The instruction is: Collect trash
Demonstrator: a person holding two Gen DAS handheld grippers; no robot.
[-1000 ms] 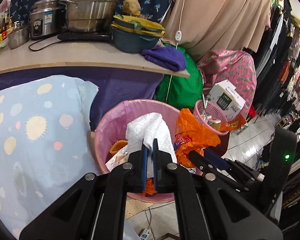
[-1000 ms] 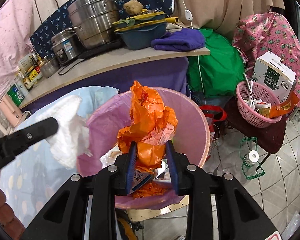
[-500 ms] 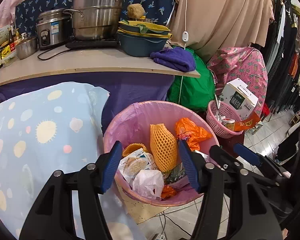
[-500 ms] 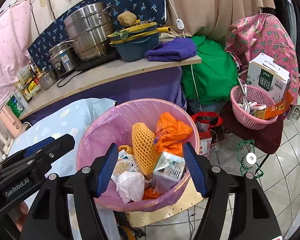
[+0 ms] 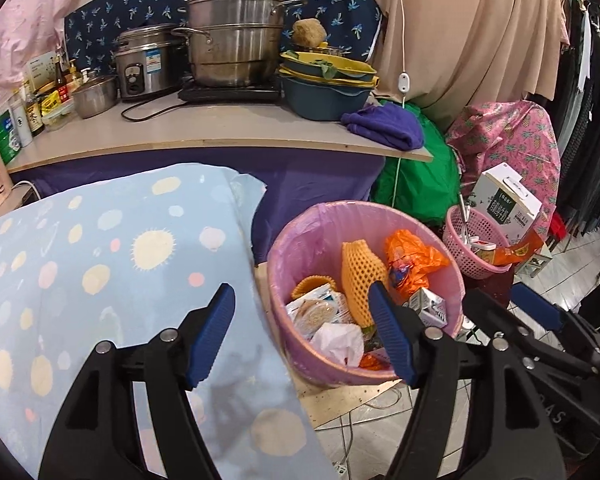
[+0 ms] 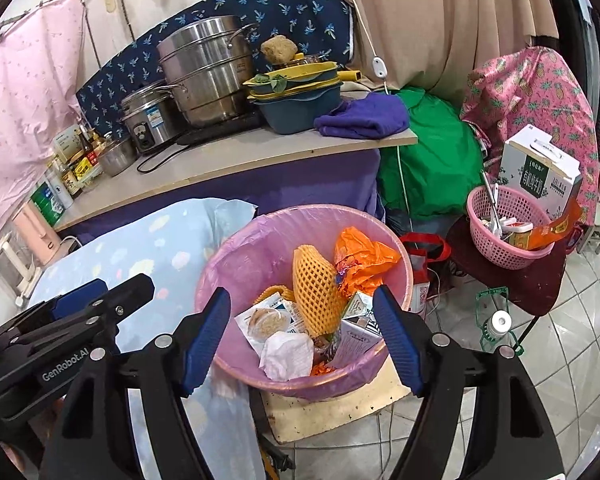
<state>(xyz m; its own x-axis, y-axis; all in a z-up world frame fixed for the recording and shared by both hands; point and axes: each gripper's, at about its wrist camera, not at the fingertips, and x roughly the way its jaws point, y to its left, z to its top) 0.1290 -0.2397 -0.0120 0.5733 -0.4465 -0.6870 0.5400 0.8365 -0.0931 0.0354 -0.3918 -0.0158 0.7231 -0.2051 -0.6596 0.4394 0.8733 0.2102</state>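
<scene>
Both grippers are up over the scene with nothing in them: the left gripper (image 5: pixel 302 336) has its blue pads spread wide and the jaws are opening further, nothing between them, and the right gripper (image 6: pixel 302 336) is the same deal, jaws opening, empty. Left one sits half over the blue spotted cloth (image 5: pixel 100 264) and half over the bin's edge, right one is pretty much centred on the bin (image 6: pixel 236 264) (you can see the left gripper poking in from the lower left of the right view). The trash is all down inside the pink-lined bin: a white wad (image 6: pixel 286 354) nearest the front rim, a snack packet (image 6: pixel 262 320) just left of it, a small carton (image 6: pixel 358 332) on the right, a yellow foam net (image 6: pixel 314 288) standing up in the middle and an orange bag (image 6: pixel 360 256) crumpled against the far right wall. The bin stands on a board (image 6: pixel 332 412) on the tile floor. Off to the right there's a pink basket (image 6: pixel 500 240) with a white box (image 6: pixel 540 172) leaning behind it, and a green bundle (image 6: pixel 428 160) behind the bin. Further back is the counter (image 6: pixel 228 160) with a purple towel (image 6: pixel 364 118) on its end, stacked basins (image 6: pixel 300 100), a big steel steamer (image 6: pixel 204 76) and a rice cooker (image 6: pixel 148 118), bottles at the far left.
</scene>
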